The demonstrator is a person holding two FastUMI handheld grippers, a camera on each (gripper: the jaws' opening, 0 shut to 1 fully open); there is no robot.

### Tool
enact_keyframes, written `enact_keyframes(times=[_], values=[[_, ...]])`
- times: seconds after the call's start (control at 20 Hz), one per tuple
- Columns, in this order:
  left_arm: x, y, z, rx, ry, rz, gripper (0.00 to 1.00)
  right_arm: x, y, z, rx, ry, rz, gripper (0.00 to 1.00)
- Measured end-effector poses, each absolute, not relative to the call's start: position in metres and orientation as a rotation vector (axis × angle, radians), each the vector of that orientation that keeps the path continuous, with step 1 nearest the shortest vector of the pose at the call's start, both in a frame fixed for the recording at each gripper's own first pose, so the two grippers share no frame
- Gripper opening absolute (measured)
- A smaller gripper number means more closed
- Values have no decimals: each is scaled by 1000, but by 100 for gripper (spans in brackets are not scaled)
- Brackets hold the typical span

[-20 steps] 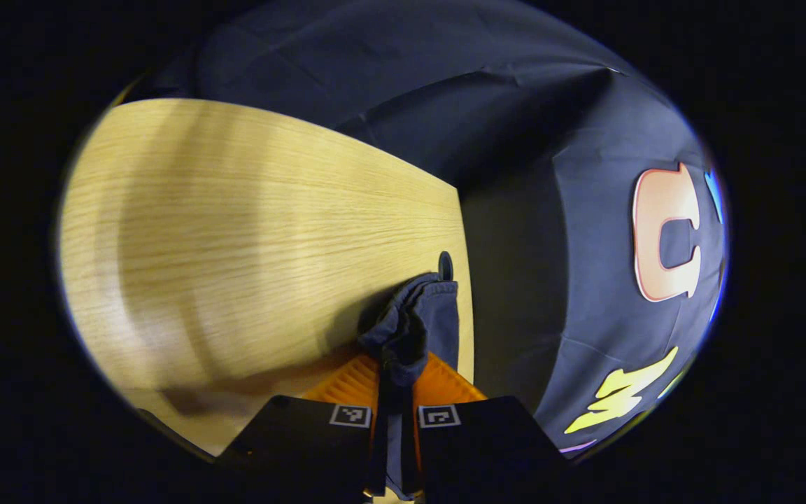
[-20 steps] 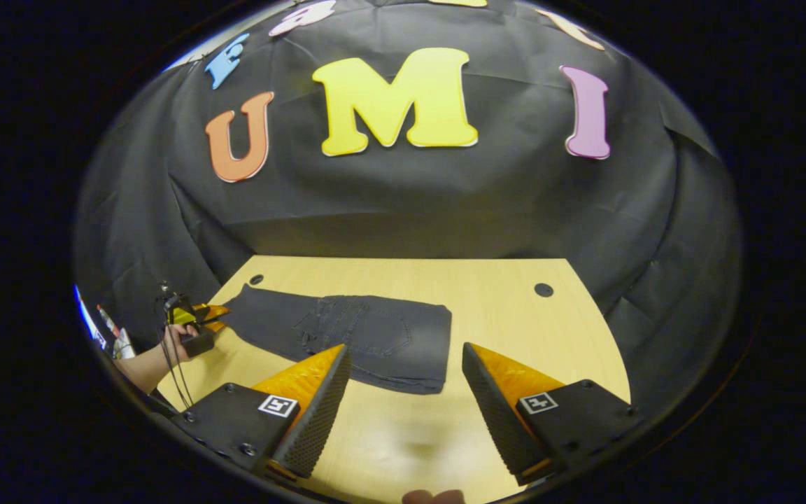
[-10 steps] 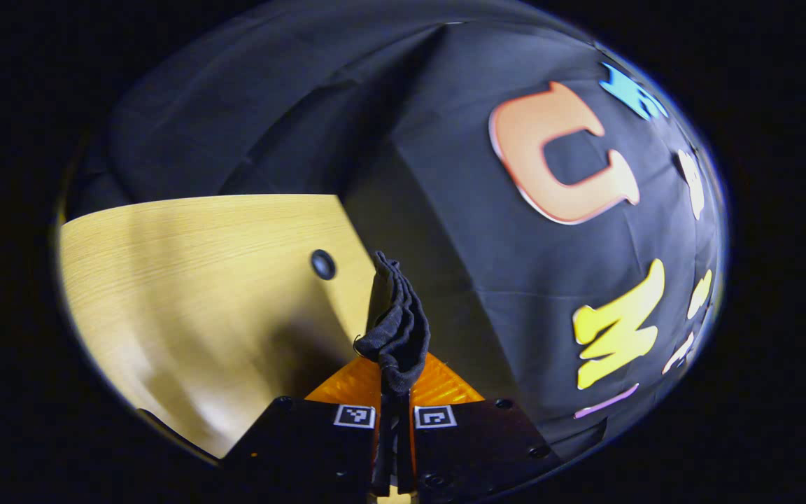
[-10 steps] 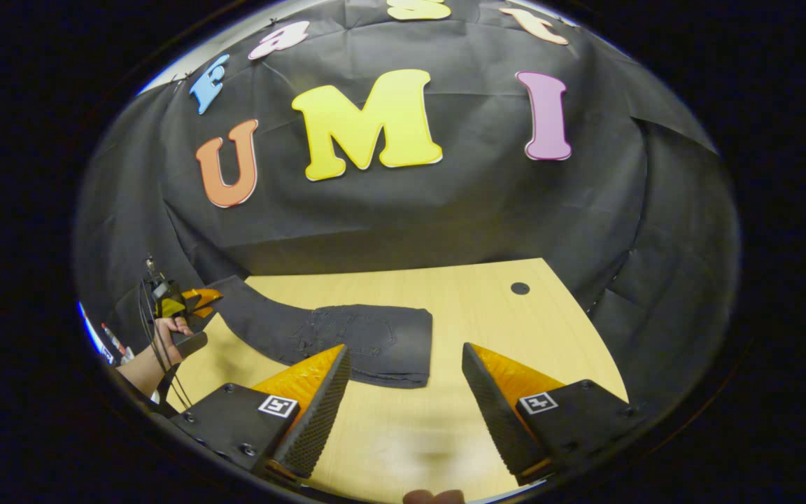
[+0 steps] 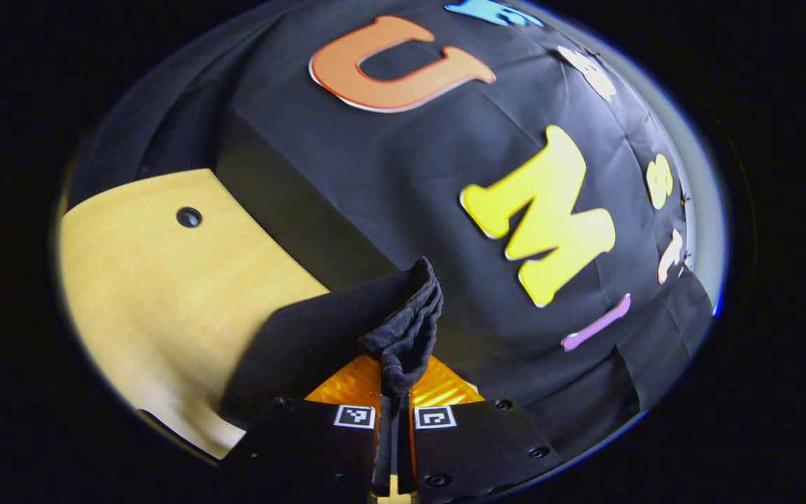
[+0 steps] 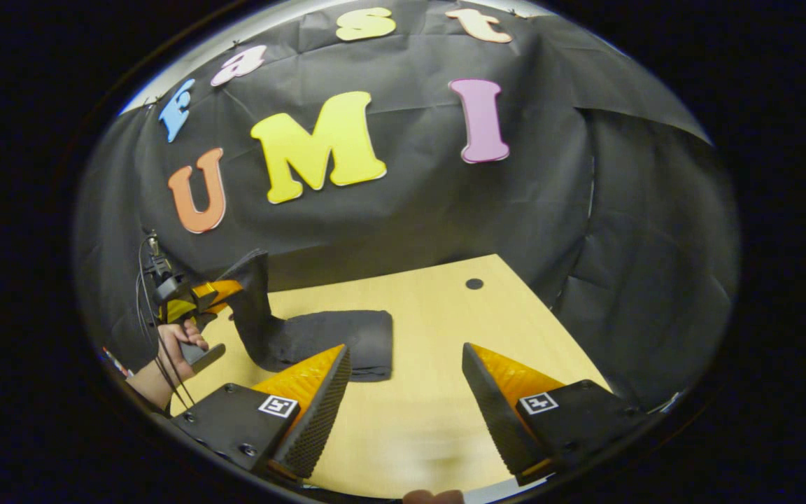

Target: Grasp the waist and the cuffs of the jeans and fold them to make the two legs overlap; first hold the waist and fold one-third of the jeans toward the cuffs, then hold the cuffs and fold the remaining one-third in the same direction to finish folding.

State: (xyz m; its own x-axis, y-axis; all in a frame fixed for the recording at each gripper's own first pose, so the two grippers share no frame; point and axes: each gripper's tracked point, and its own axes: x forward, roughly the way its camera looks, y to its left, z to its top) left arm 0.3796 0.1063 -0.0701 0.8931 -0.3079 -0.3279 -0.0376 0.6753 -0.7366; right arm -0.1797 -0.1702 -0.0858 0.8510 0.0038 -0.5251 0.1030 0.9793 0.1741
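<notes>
My left gripper (image 5: 393, 392) clamps the jeans (image 6: 319, 339) by what looks like the cuffs, lifted at left of frame. I should carry them level over the folded part. My right gripper (image 6: 403, 392) gapes, empty.

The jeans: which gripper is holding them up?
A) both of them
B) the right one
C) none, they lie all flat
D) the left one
D: the left gripper is shut on the cuff end of the jeans and lifts it off the table, while the right gripper hangs open with nothing between its fingers.
</notes>
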Motion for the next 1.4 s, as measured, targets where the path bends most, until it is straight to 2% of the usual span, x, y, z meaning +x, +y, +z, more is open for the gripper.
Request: enact_keyframes(times=[0.25,0.3,0.45,0.5,0.6,0.7,0.75,0.9,1.0,1.05,1.1,1.25,1.4], values=[[376,41,-118,-716,561,-217,7,-197,-209,-97,223,573,-150,99],[373,30,-127,-691,581,-235,6,-198,-215,-100,228,579,-164,94],[359,-5,-152,-605,634,-289,7,-201,-226,-107,237,596,-193,94],[354,-17,-158,-579,651,-308,7,-203,-229,-109,236,602,-197,99],[349,-31,-177,-504,675,-301,7,-203,-232,-113,233,614,-202,94],[346,-37,-190,-438,688,-287,7,-201,-236,-117,240,621,-204,94],[346,-39,-197,-413,701,-279,7,-201,-238,-119,242,625,-204,99],[342,-43,-218,-370,734,-266,8,-197,-236,-124,242,638,-193,94],[340,-44,-219,-344,747,-254,16,-195,-236,-127,234,642,-185,94],[340,-47,-217,-328,745,-255,24,-194,-235,-126,237,642,-179,100],[337,-55,-213,-331,750,-282,30,-192,-233,-126,240,641,-174,94],[326,-70,-205,-295,757,-299,100,-186,-227,-122,245,626,-155,100],[313,-62,-189,-326,764,-292,99,-172,-213,-111,237,588,-117,99]])
